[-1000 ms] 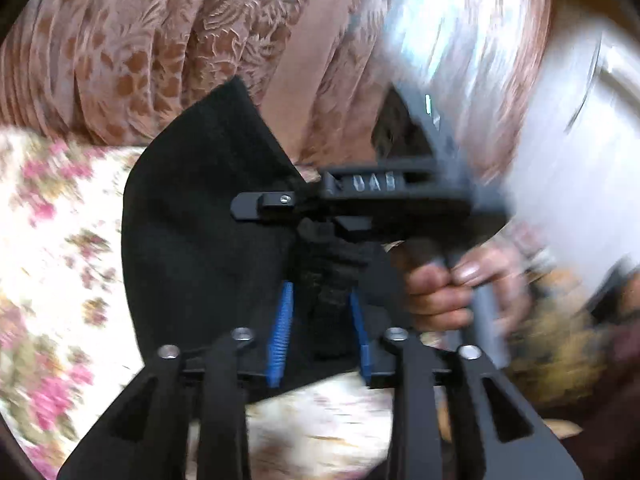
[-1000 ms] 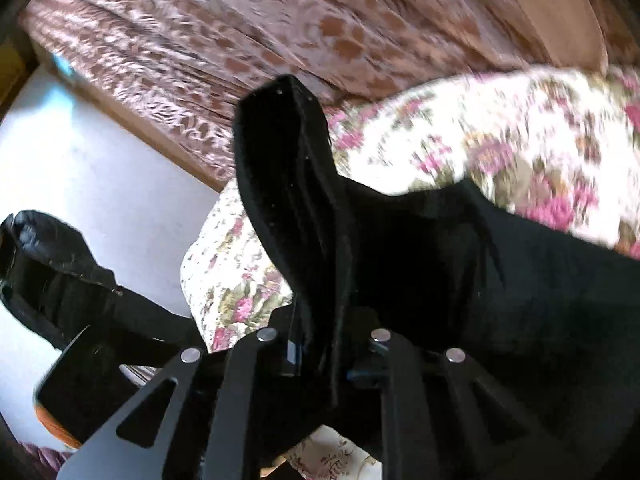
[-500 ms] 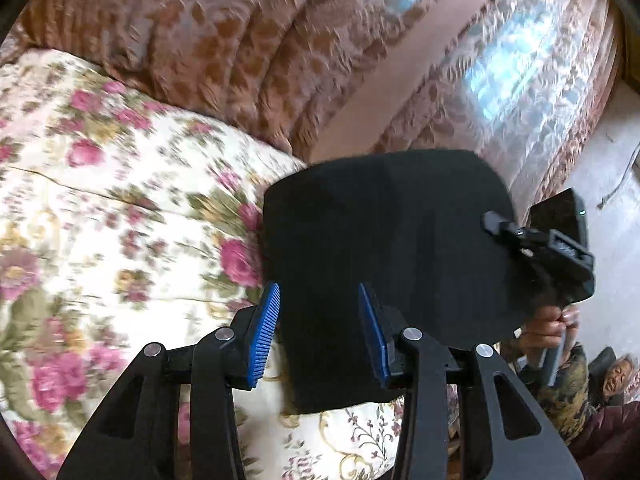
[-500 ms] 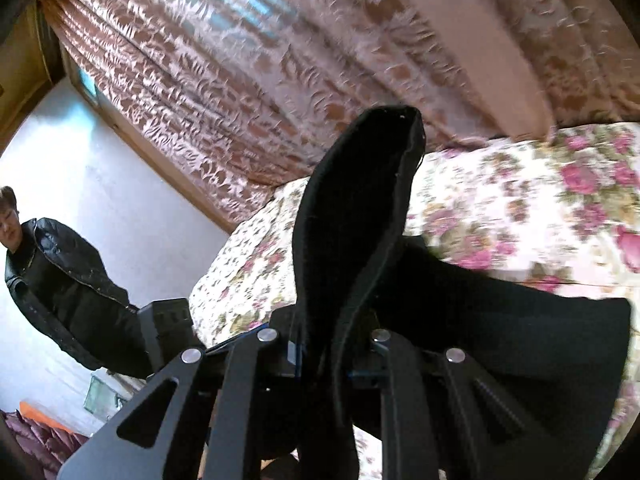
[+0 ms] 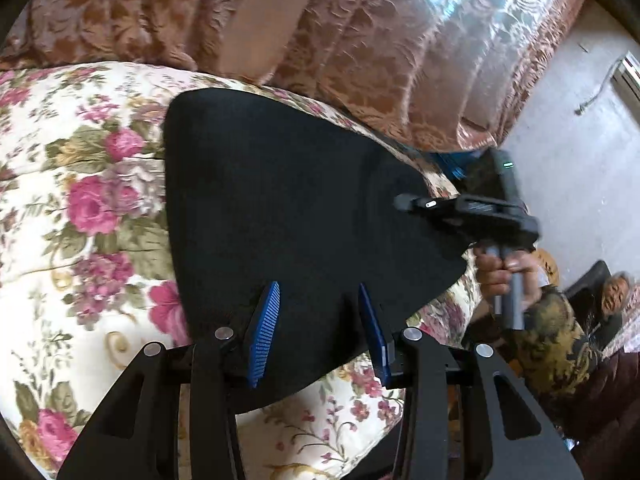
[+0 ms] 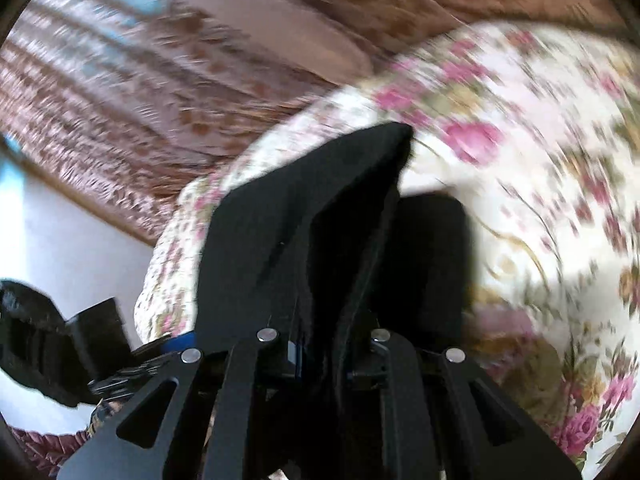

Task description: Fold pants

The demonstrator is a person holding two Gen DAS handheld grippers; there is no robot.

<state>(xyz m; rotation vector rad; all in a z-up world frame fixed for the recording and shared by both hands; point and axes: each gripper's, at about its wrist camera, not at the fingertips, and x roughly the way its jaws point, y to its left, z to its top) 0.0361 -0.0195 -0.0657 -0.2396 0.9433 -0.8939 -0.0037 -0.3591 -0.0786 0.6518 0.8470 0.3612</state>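
The black pants (image 5: pixel 280 208) lie folded into a broad flat shape on the floral bedspread (image 5: pixel 88 208). My left gripper (image 5: pixel 320 320) hovers over their near edge, its blue pads (image 5: pixel 264 320) apart and open, the cloth lying flat beneath them. My right gripper (image 5: pixel 404 203) reaches in from the right onto the pants' far right edge, held by a hand (image 5: pixel 500 276). In the right wrist view, a raised fold of the pants (image 6: pixel 320 208) stands between the fingers of the right gripper (image 6: pixel 324 356), pinched at its base while the jaws are opening slightly.
Brown patterned curtains (image 5: pixel 360 40) hang behind the bed. The bedspread's right edge (image 5: pixel 452 188) drops toward a pale wall (image 5: pixel 580 140). A seated person (image 5: pixel 612 300) is at the lower right. A dark garment (image 6: pixel 24 320) shows at the left of the right wrist view.
My left gripper let go of the bunched cloth and now hangs open over the pants, which have come to lie flat. The right gripper swung down toward the bed with its fold.
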